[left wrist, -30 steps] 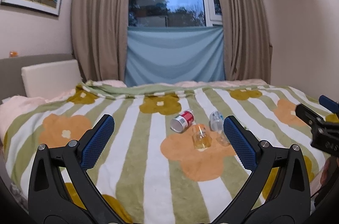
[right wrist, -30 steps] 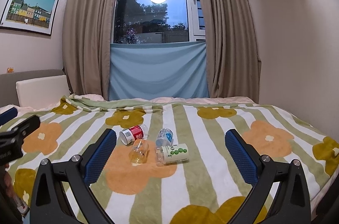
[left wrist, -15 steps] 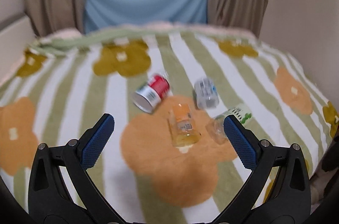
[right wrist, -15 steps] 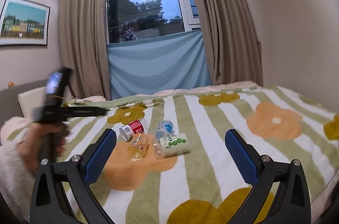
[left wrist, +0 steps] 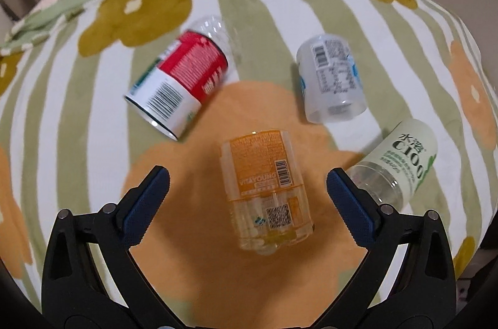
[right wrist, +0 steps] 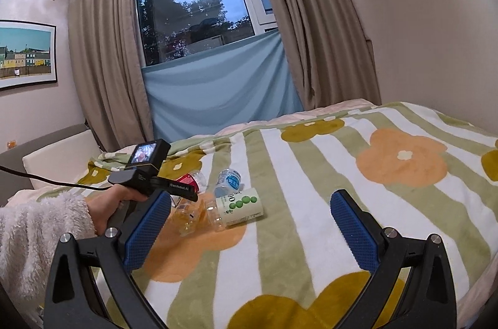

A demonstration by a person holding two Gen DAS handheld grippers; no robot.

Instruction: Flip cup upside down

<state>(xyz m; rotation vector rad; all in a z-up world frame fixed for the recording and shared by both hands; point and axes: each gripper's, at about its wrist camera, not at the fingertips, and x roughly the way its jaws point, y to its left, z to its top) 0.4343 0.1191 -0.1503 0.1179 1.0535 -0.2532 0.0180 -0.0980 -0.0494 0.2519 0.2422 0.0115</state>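
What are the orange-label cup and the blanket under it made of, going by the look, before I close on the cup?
Orange-label cup: looks like thin clear plastic, glossy; the orange patch shows through its unlabelled end and the label is a printed wrap. Glass can't be fully ruled out. Blanket: soft matte fleece-like fabric with a fuzzy nap, so the cup may sink or roll. Left tool is open around the cup.
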